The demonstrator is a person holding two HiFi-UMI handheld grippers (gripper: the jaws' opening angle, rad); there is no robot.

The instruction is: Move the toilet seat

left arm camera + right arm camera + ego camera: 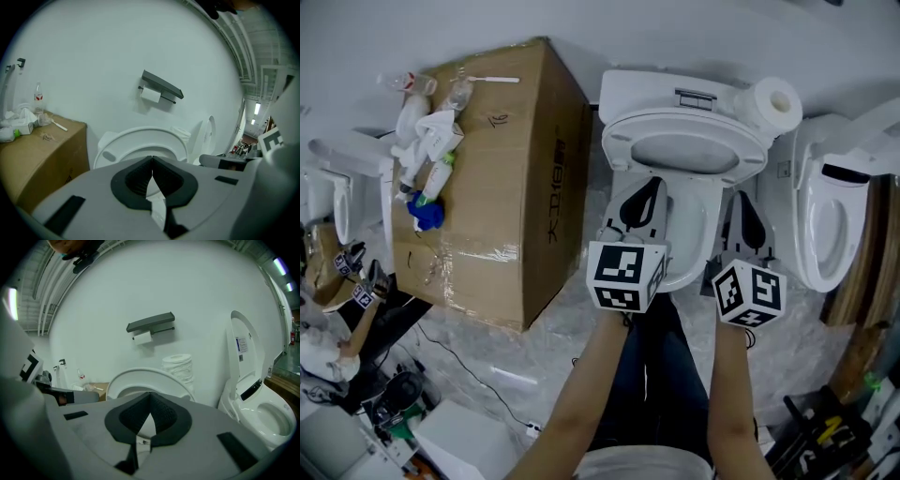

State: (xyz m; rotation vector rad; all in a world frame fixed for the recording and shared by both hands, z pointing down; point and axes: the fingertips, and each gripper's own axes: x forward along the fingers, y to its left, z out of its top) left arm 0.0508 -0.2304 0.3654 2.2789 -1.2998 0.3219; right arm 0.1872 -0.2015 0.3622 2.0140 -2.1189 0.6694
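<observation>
A white toilet stands against the wall. Its seat ring is tilted up from the bowl, and in the left gripper view the raised seat shows its underside. My left gripper hovers over the bowl just in front of the seat. It is shut with nothing between its jaws, as the left gripper view also shows. My right gripper hangs beside the bowl's right edge, also shut and empty. In the right gripper view it points at the seat.
A large cardboard box with bottles and tissues on top stands left of the toilet. A toilet paper roll sits on the tank's right end. A second toilet with its lid up stands to the right. A paper holder hangs on the wall.
</observation>
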